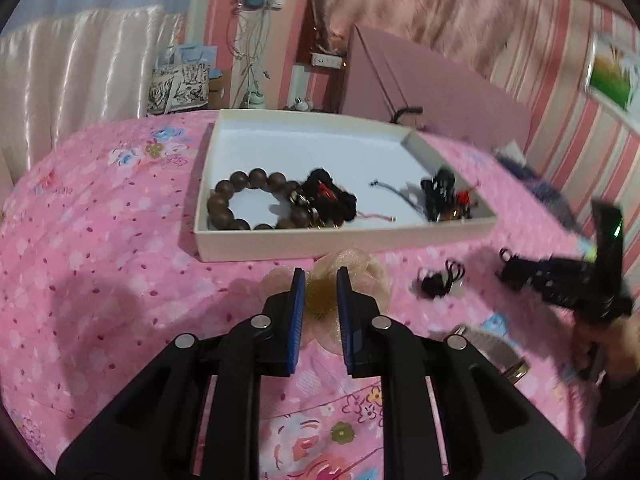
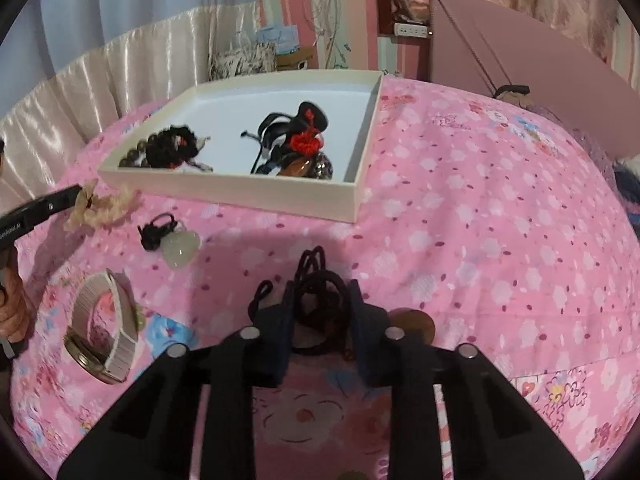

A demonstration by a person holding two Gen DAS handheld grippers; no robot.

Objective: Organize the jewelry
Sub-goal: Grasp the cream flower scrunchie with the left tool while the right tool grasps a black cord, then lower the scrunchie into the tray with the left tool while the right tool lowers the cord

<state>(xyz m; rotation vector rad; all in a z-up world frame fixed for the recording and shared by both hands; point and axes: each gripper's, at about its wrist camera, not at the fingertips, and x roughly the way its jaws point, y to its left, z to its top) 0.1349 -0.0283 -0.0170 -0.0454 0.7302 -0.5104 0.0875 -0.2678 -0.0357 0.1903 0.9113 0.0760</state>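
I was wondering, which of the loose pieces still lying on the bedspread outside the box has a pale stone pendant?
The black cord with the pale heart-shaped pendant, between the beige fabric flower and the watch.

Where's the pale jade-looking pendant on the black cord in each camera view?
Left wrist view: the pendant lies on the pink bedspread, right of centre, in front of the white tray's near wall.
Right wrist view: the pendant sits left of centre, below the tray's near-left corner.
Shared landmark: the white tray.
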